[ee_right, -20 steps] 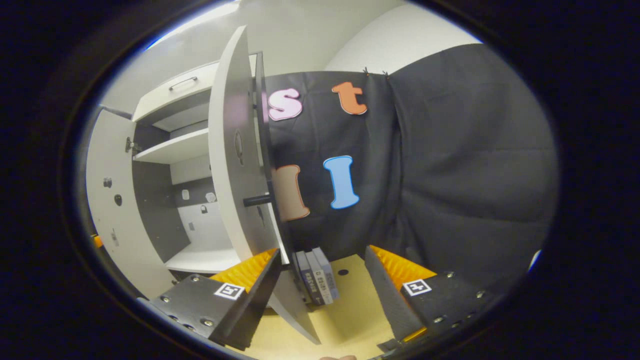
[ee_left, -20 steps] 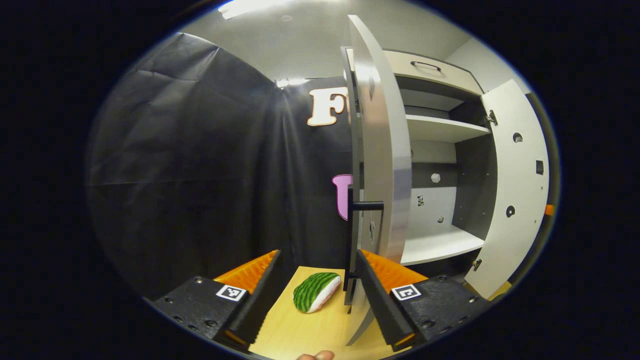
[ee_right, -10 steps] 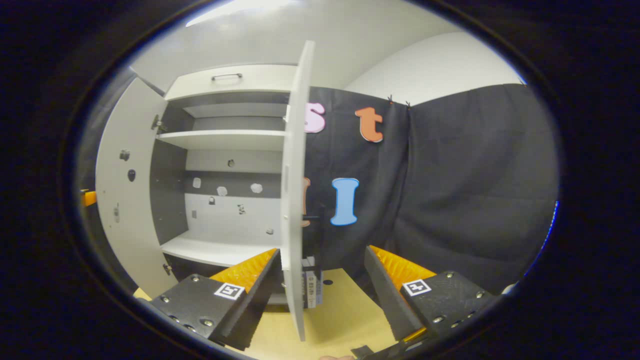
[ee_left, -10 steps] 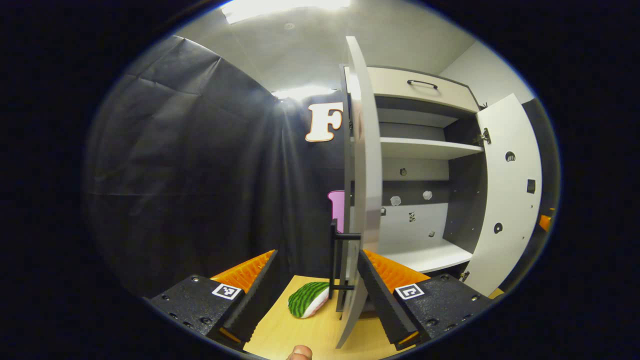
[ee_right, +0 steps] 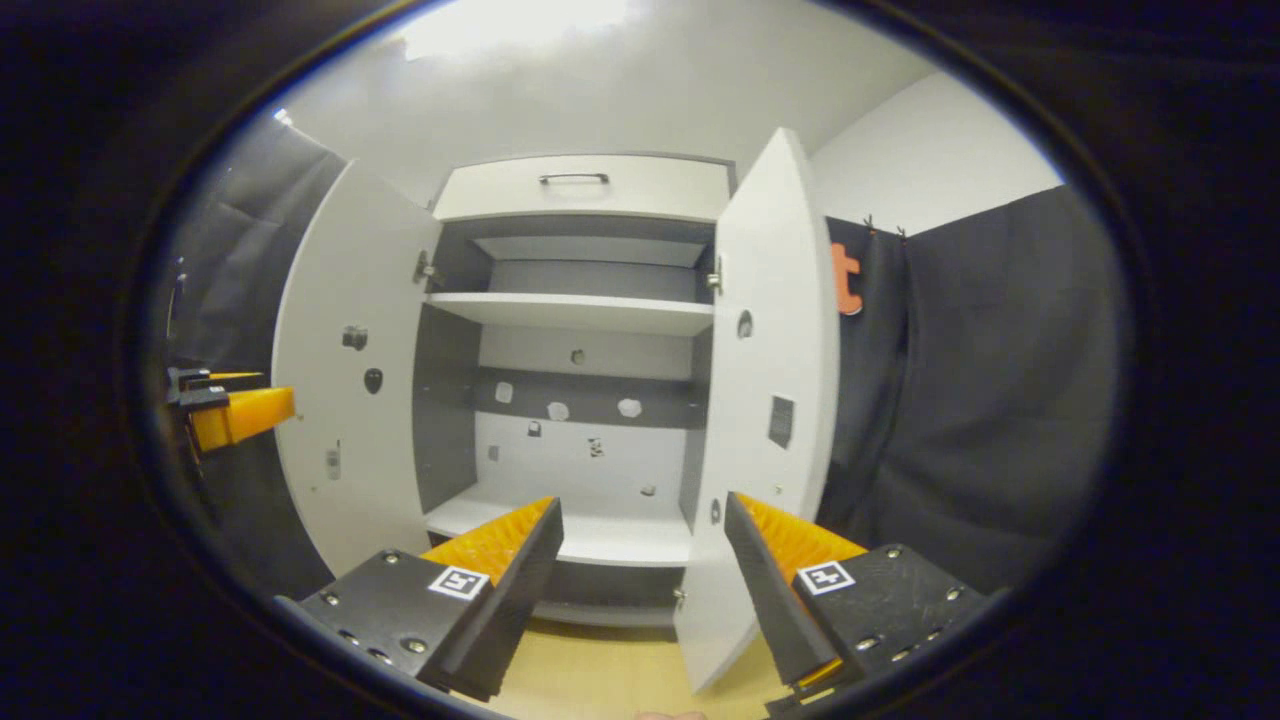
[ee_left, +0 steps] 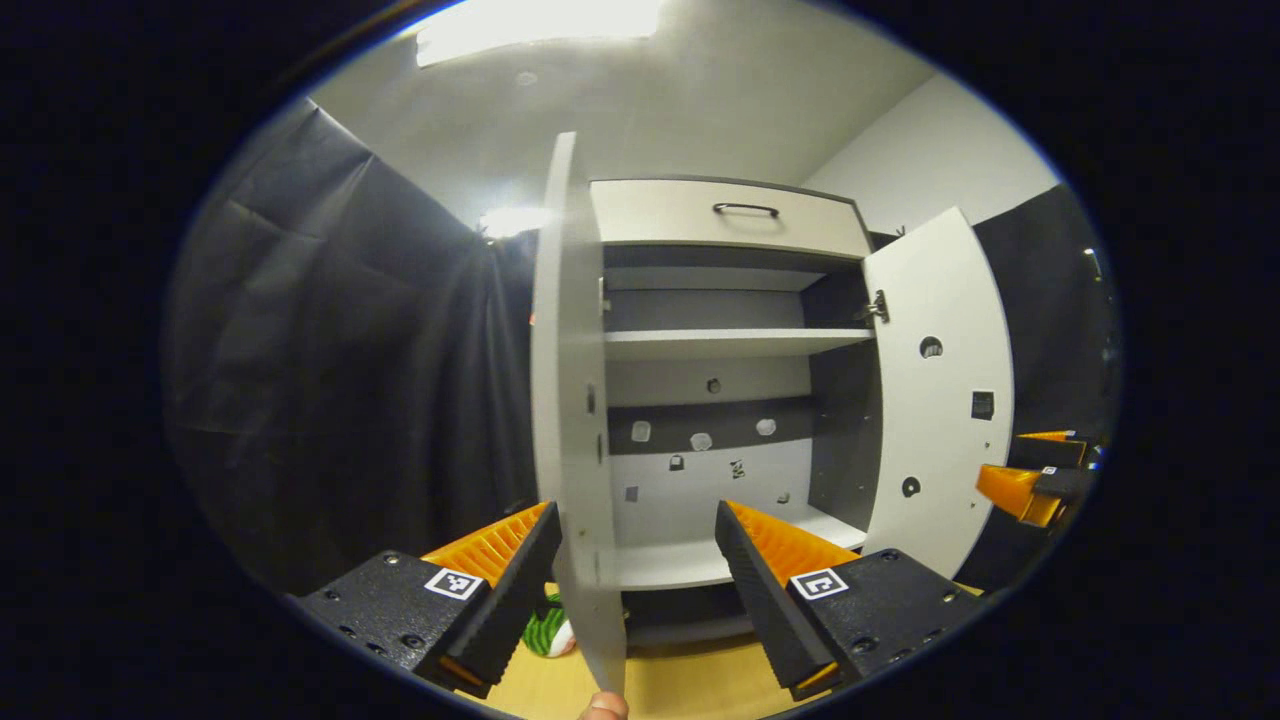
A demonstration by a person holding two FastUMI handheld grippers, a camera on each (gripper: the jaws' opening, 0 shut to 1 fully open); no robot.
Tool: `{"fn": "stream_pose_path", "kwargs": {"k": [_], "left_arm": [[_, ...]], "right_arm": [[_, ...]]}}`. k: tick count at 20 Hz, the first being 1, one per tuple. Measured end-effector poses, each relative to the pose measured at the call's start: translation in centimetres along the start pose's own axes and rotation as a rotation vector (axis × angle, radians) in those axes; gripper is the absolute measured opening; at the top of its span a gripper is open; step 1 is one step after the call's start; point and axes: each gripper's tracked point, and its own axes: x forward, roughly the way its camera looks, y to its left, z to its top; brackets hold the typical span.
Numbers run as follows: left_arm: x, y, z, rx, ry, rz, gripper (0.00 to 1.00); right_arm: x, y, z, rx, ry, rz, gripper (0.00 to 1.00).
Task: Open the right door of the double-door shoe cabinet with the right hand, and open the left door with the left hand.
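Observation:
The white shoe cabinet (ee_left: 715,345) stands with both doors swung wide and bare shelves inside. In the left gripper view its left door (ee_left: 570,400) is seen edge-on, its lower edge running between the spread fingers of my left gripper (ee_left: 636,515), nearer the left finger; nothing is clamped. The right door (ee_left: 935,400) stands farther right, with my right gripper (ee_left: 1030,480) just beyond it. In the right gripper view the right door (ee_right: 775,400) hangs close to the right finger of my open right gripper (ee_right: 642,508). The left door (ee_right: 345,380) has my left gripper (ee_right: 225,410) beside it.
A closed top drawer with a dark handle (ee_left: 745,209) sits above the shelves. A green striped watermelon toy (ee_left: 545,635) lies on the wooden table (ee_left: 690,685) behind the left door. Black cloth walls close in both sides. A fingertip (ee_left: 605,707) shows at the bottom edge.
Both doors have swung from half open to wide open. Both views have turned from the doors' outer sides and handles to face the cabinet's inside.

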Motion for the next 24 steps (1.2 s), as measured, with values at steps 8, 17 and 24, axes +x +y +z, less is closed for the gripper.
{"fn": "stream_pose_path", "kwargs": {"k": [8,17,24], "left_arm": [[5.0,-7.2,1.0,-0.016,-0.017,-0.147,1.0],[8.7,-7.1,0.5,-0.057,0.039,-0.105,1.0],[9.5,-6.9,0.2,-0.066,0.038,-0.119,0.97]], "right_arm": [[4.0,3.0,3.5,0.03,-0.042,0.016,0.94],[6.7,3.5,4.1,0.076,-0.01,0.014,0.96],[7.2,4.4,3.7,0.073,-0.007,0.018,0.96]]}}
